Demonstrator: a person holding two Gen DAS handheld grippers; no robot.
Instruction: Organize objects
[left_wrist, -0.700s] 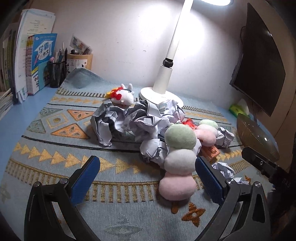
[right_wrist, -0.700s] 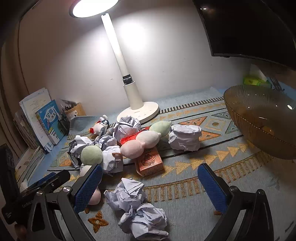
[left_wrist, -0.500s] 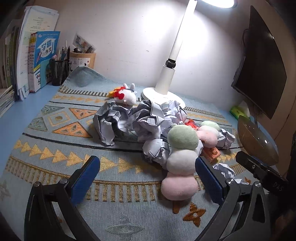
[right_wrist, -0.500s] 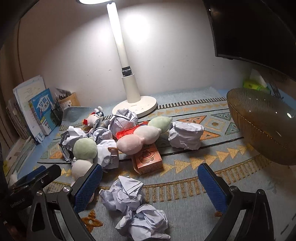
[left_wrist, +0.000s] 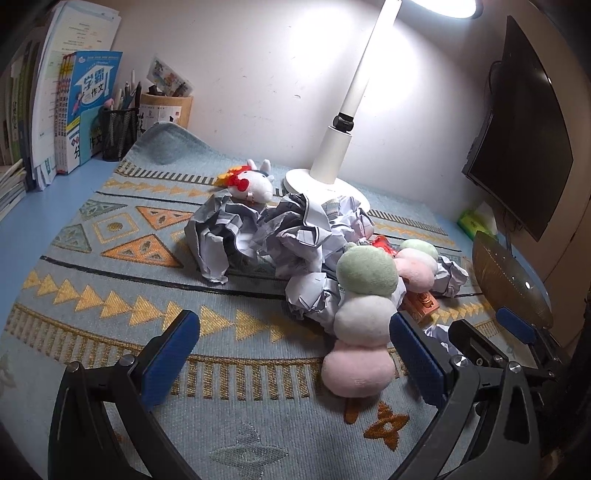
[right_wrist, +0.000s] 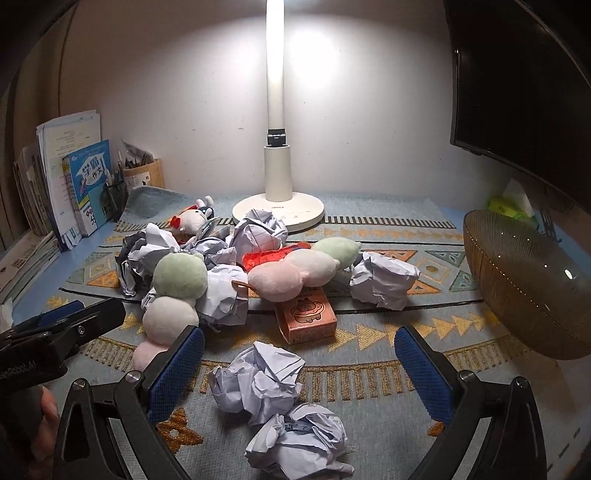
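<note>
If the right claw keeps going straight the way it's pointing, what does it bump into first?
Probably the crumpled paper ball lying on the mat between the open right claw's tips. Depth is hard to judge, but nothing else seems nearer.

1. Bare mat (left_wrist: 122, 295) on the left: clear run in.
2. Centre's blocked by crumpled paper (left_wrist: 258, 236) and the dango plush (left_wrist: 360, 321).
3. Two paper balls (right_wrist: 260, 380) sit ahead of the right gripper (right_wrist: 297, 369).
4. Bowl (right_wrist: 524, 284) walls off the right.
</note>
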